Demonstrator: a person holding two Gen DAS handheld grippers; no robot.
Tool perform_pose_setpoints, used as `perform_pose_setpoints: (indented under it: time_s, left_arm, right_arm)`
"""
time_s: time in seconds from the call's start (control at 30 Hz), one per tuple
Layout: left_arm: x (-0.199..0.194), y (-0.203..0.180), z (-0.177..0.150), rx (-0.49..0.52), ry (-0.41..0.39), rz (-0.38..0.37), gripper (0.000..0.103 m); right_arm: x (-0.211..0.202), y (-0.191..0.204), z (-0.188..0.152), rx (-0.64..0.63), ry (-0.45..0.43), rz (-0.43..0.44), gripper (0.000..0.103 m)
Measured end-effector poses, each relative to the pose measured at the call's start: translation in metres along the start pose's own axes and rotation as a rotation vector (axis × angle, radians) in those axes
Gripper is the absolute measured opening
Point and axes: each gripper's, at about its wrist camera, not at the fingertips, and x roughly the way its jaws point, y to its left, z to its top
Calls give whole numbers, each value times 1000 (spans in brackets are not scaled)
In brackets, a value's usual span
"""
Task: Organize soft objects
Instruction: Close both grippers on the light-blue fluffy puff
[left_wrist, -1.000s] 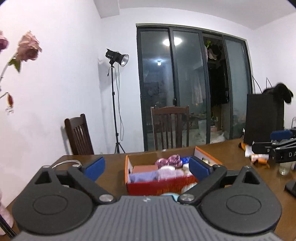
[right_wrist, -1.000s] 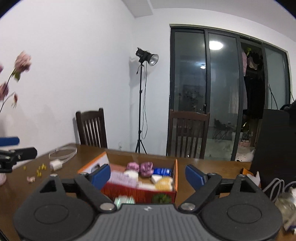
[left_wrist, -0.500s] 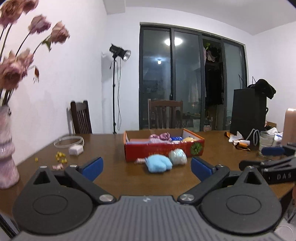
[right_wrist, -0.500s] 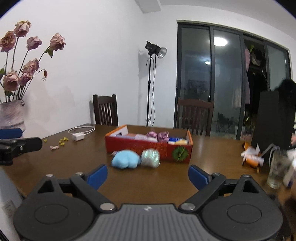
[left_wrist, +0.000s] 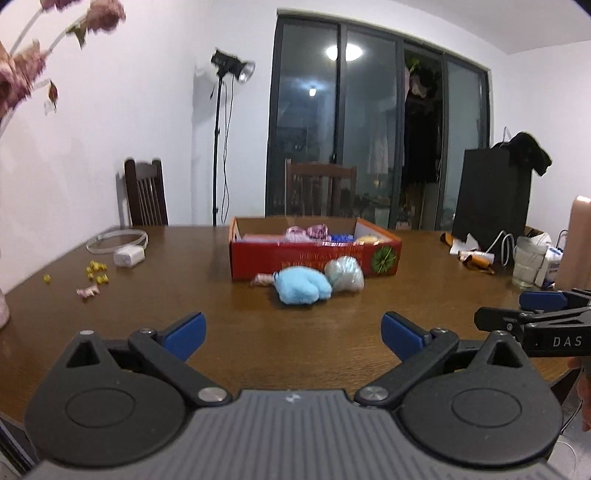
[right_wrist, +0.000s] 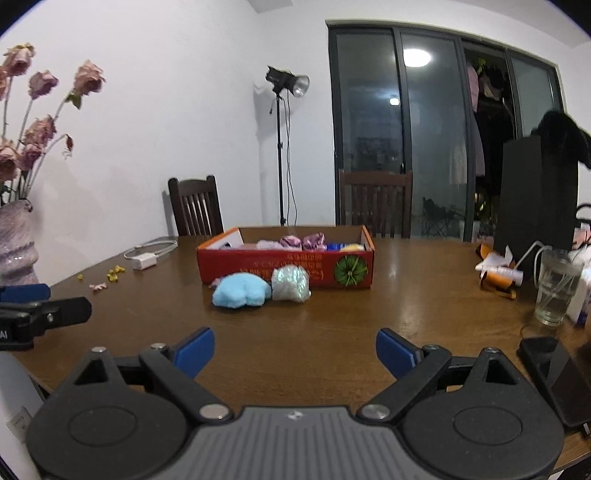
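Note:
A red cardboard box sits mid-table and holds several soft items in pink, purple, blue and yellow. In front of it on the wood lie a light blue plush, a shiny pale bundle and a small pink piece. My left gripper hangs open over the near edge of the table, well short of the plush, nothing between its fingers. My right gripper is open and empty too, equally far back. Each gripper shows at the edge of the other's view.
A vase of dried roses stands at the left edge. A white charger with cable and small yellow bits lie left of the box. A glass, a black bag, wrappers and a dark phone crowd the right. Two chairs stand behind.
Both grippers pulled back and down from just above the box to the table's near edge. The plush and the shiny bundle now show fully in front of the box.

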Motion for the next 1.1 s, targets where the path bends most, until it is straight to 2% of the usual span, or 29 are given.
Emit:
perform_pose_setpoints:
  time_s: [0.1, 0.23, 0.4, 0.57, 0.63, 0.73, 0.8, 0.87, 0.93, 1.0, 1.03, 1.1]
  left_arm:
    - [22, 1, 1, 3, 22, 1, 103]
    - [59, 4, 6, -7, 48, -21, 103]
    - [116, 16, 20, -83, 100, -48, 102]
    - [179, 33, 43, -124, 119, -77, 91]
    - [202, 39, 49, -139, 143, -93, 76]
    - [238, 50, 51, -199, 199, -155, 61]
    - [255, 57, 48, -245, 247, -171, 55]
    - [267, 67, 43, -306, 295, -173, 53]
    - [273, 75, 38, -359, 320, -206, 42]
    - [276, 81, 34, -399, 334, -225, 39]
    - [277, 82, 33, -407, 336, -244, 32]
    - [276, 81, 33, -397, 333, -255, 31]
  right_arm:
    - [19, -4, 1, 15, 29, -3, 92]
    - [52, -7, 4, 26, 107, 45, 69]
    - [102, -6, 13, 54, 148, 91, 65]
    - [165, -6, 32, 112, 174, 156, 60]
    - [194, -1, 39, 110, 190, 185, 56]
    - [232, 6, 48, 131, 211, 219, 55]
    - [253, 8, 51, 159, 234, 235, 55]
    - [270, 10, 51, 180, 266, 249, 53]
    - [281, 13, 49, 187, 282, 254, 51]
    - [286, 14, 47, 202, 288, 272, 48]
    - [287, 13, 46, 211, 291, 279, 42]
    - [290, 11, 45, 232, 294, 315, 32]
